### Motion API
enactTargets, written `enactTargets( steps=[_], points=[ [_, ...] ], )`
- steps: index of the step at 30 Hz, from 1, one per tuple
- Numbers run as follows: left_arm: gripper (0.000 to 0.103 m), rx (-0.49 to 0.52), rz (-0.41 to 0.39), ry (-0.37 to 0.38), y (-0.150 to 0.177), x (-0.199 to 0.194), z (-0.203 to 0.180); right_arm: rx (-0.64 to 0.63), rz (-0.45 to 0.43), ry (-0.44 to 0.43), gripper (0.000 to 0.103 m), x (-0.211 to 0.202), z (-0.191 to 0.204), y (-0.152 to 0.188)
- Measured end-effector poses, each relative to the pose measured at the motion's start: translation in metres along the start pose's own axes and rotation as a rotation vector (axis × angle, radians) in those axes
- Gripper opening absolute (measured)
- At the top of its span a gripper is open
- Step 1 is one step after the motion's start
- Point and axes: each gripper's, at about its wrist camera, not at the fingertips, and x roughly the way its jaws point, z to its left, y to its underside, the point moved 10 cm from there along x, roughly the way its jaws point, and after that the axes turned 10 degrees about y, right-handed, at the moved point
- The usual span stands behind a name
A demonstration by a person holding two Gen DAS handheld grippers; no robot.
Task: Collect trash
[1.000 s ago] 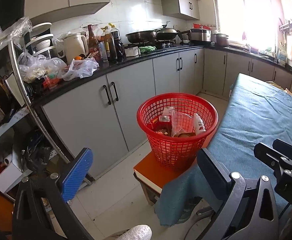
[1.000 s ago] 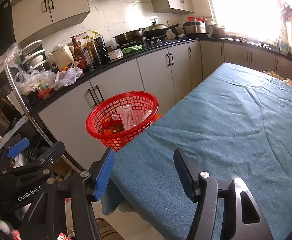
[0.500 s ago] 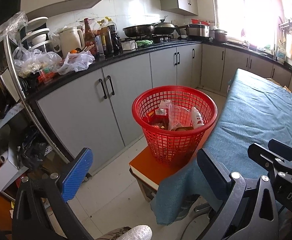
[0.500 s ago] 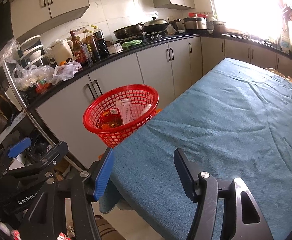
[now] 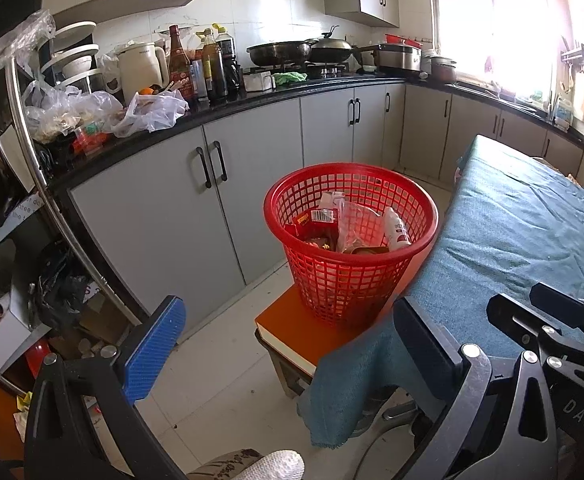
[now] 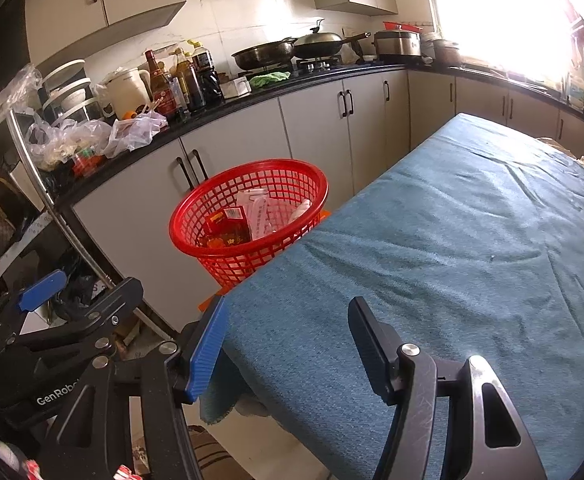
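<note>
A red mesh basket (image 5: pixel 423 240) stands on an orange stool (image 5: pixel 292 320) beside the table; it also shows in the right wrist view (image 6: pixel 315 184). It holds trash: a red packet (image 5: pixel 317 216), clear wrappers (image 5: pixel 349 220) and a small white bottle (image 5: pixel 396 233). My left gripper (image 5: pixel 288 344) is open and empty, held above the floor short of the basket. My right gripper (image 6: pixel 288 340) is open and empty over the near corner of the table with the blue cloth (image 6: pixel 451 248). The left gripper's body shows at the lower left of the right wrist view.
Grey cabinets (image 5: pixel 164 216) under a black counter (image 5: pixel 252 96) run behind the basket, crowded with bottles, a kettle, plastic bags and pans. A metal rack (image 5: pixel 32 152) with clutter stands at left. White tiled floor (image 5: pixel 220 368) lies below the left gripper.
Both views have drifted slightly: the basket sits a little lower and nearer in the left wrist view. Both grippers stay open and empty.
</note>
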Motion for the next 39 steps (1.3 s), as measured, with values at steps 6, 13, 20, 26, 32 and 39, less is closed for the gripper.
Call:
enactTargets(
  steps=[6,13,20,26,32,39],
  points=[
    [0.103,-0.013,0.010,0.014,0.002,0.002,0.001,-0.005,0.003,0.000,0.067,0.000,0.004,0.002],
    [0.103,-0.027,0.020,0.027,0.004,0.005,0.004,-0.004,0.004,0.000,0.067,0.000,0.004,0.002],
    [0.103,-0.032,0.028,0.023,0.005,0.008,0.007,0.000,0.002,0.000,0.067,0.000,0.004,0.002],
    [0.103,-0.037,0.032,0.004,0.008,0.010,0.013,0.002,0.001,0.009,0.067,0.001,0.003,0.002],
    [0.103,-0.044,0.025,-0.018,0.008,0.010,0.020,-0.004,0.001,0.043,0.067,0.002,-0.001,0.002],
    [0.103,-0.050,0.010,-0.037,0.006,0.008,0.027,-0.020,-0.003,0.047,0.067,0.002,0.002,0.002]
  ],
)
